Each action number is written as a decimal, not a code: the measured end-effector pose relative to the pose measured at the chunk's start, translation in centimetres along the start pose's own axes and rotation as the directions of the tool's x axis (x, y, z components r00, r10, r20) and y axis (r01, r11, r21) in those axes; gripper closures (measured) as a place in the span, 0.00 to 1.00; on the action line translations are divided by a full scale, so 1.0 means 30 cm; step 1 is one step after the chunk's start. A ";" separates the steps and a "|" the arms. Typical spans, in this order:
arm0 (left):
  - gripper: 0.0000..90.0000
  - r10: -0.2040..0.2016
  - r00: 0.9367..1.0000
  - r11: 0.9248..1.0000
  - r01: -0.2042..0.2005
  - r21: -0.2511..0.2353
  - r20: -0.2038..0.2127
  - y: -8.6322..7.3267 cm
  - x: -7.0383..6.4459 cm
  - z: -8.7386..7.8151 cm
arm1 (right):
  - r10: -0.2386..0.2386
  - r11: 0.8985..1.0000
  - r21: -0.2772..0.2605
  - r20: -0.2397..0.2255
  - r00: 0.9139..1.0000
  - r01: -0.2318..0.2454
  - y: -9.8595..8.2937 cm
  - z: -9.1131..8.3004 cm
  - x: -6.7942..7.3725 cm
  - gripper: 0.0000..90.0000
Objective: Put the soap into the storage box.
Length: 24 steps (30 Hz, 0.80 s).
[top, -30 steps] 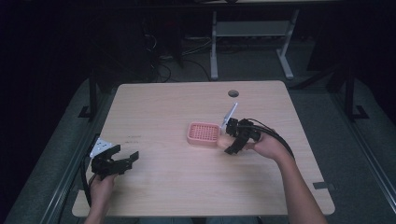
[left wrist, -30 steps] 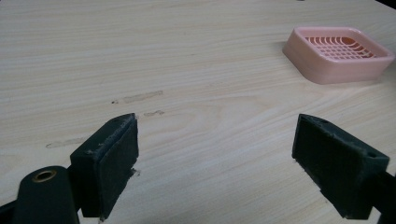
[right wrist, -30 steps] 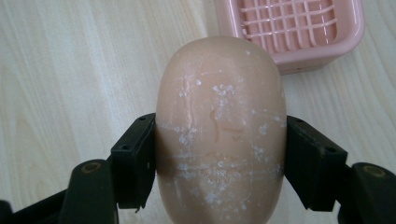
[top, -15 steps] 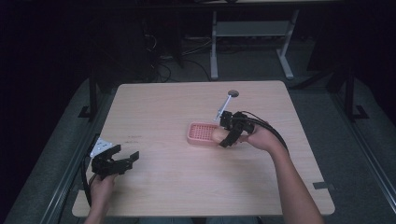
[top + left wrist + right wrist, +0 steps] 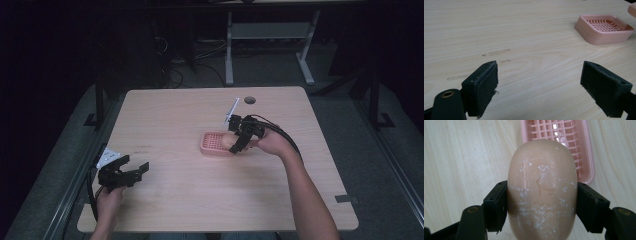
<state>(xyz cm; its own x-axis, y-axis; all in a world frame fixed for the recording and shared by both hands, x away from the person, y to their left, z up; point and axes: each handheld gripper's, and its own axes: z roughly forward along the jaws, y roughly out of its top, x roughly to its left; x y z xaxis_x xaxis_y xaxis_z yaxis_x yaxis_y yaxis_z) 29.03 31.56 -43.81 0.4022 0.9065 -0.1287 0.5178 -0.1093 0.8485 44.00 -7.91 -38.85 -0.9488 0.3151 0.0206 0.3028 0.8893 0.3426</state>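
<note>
The right gripper (image 5: 541,205) grasps a soap bar (image 5: 542,187) above the pink dish (image 5: 216,143) mid-tabletop, probably for placing; the left gripper (image 5: 540,87), released, waits near the left edge

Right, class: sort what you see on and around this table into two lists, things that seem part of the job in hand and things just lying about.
Seemingly in the job:
- bar of soap, clamped in the right gripper
- pink soap dish, with nothing in it

Just about:
- left gripper, open, idle
- cable hole in the table
- desk frame behind
</note>
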 end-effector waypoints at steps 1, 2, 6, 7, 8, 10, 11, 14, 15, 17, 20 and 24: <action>0.16 0.000 1.000 1.000 0.000 0.000 0.000 0.000 0.000 0.000 | -0.001 1.000 0.002 0.002 1.000 0.001 0.006 0.001 -0.003 0.35; 0.16 0.000 1.000 1.000 0.000 0.002 0.000 0.000 0.000 0.000 | -0.001 1.000 0.002 0.002 1.000 0.001 0.006 0.001 -0.003 0.35; 0.16 -0.002 1.000 1.000 0.002 -0.003 0.001 0.000 0.001 0.001 | -0.001 1.000 -0.009 0.002 1.000 0.001 0.033 0.008 -0.014 0.35; 0.16 0.001 1.000 1.000 -0.001 -0.001 0.001 0.000 0.001 0.000 | -0.001 1.000 -0.009 0.002 1.000 0.001 0.033 0.008 -0.014 0.35; 0.16 0.000 1.000 1.000 0.000 0.000 0.001 0.000 0.001 0.000 | 0.000 1.000 -0.012 -0.003 1.000 0.000 0.037 0.011 -0.017 0.35; 0.16 0.001 1.000 1.000 -0.001 0.003 0.002 0.000 0.000 0.001 | -0.008 1.000 0.014 0.005 1.000 0.008 0.049 0.017 -0.021 0.35; 0.16 0.001 1.000 1.000 -0.001 0.004 0.002 0.000 -0.001 0.001 | -0.011 1.000 0.019 0.009 1.000 0.011 0.055 0.019 -0.023 0.35; 0.16 0.001 1.000 1.000 -0.001 0.001 0.003 0.000 -0.001 0.002 | -0.010 1.000 0.022 0.002 1.000 0.010 0.073 0.020 -0.030 0.35; 0.16 0.001 1.000 1.000 -0.001 0.001 0.003 0.001 -0.001 0.002 | -0.014 1.000 0.020 0.001 1.000 0.014 0.078 0.022 -0.032 0.35; 0.16 0.001 1.000 1.000 -0.001 0.003 0.002 0.000 0.000 0.002 | -0.011 1.000 0.007 -0.007 1.000 0.011 0.086 0.026 -0.040 0.35; 0.16 0.002 1.000 1.000 -0.002 0.003 0.003 0.000 0.000 0.001 | -0.015 1.000 0.023 -0.005 1.000 0.015 0.099 0.038 -0.049 0.35; 0.16 0.000 1.000 1.000 0.000 0.000 0.003 0.000 0.001 0.001 | -0.030 0.999 0.022 -0.012 0.999 0.030 0.121 0.053 -0.055 0.35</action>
<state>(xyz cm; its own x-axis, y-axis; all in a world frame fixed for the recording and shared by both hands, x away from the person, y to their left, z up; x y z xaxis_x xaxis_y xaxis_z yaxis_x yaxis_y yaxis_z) 29.08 31.57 -43.82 0.4050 0.9050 -0.1300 0.5174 -0.1096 0.8487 46.81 -4.67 -39.14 -0.9583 0.2848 0.0217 0.2763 0.9054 0.3223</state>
